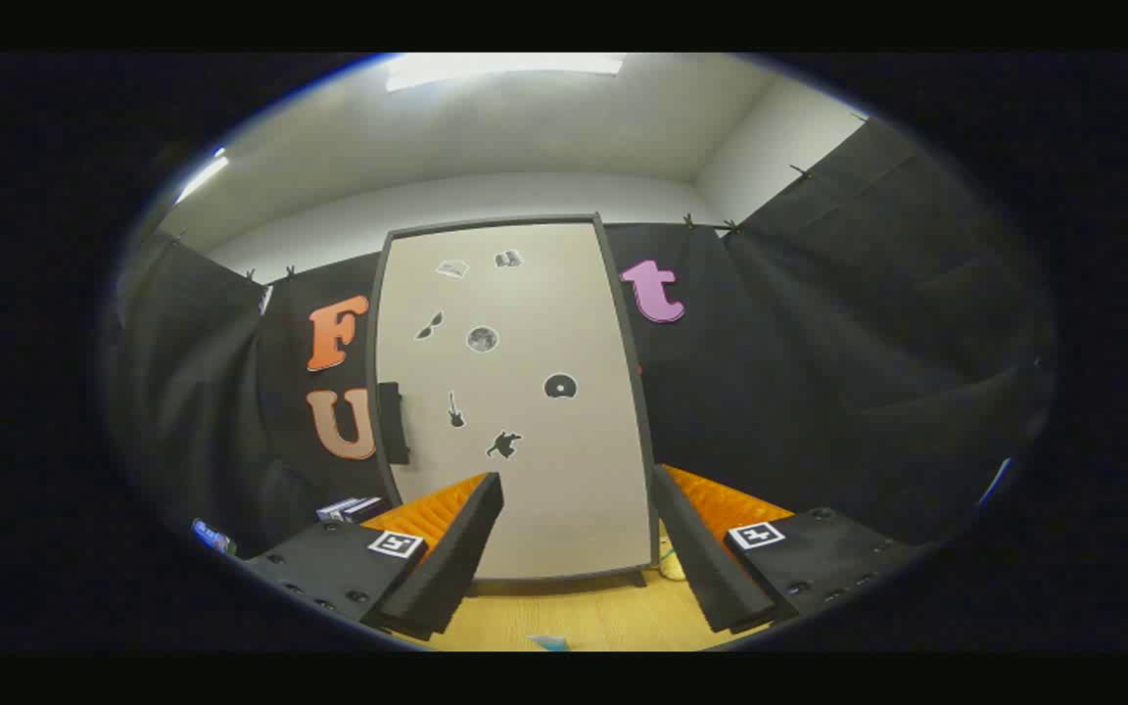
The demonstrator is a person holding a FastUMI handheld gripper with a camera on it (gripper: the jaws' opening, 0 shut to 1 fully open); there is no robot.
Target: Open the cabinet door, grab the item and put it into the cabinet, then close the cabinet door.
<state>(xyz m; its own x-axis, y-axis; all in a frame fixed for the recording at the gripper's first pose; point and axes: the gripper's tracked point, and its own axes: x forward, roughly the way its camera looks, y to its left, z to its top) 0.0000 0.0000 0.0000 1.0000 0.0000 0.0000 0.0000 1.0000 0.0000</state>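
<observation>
Gripper [579, 548]: fingers spread wide, nothing between. Wooden tabletop [584, 617] beneath. Cabinet door [515, 392]: closed, upright, 12 o'clock beyond fingers; dark handle [392, 421] at 10 o'clock edge. Small boxes [349, 508] at 9 o'clock, behind finger.

Camera on tool [576, 548], low above tabletop [564, 617], facing closed cabinet door [515, 392] head-on, near.

Dim booth, bright ceiling light [505, 69] glaring overhead, strong fisheye bending at edges, slightly soft focus, dark surrounds
</observation>
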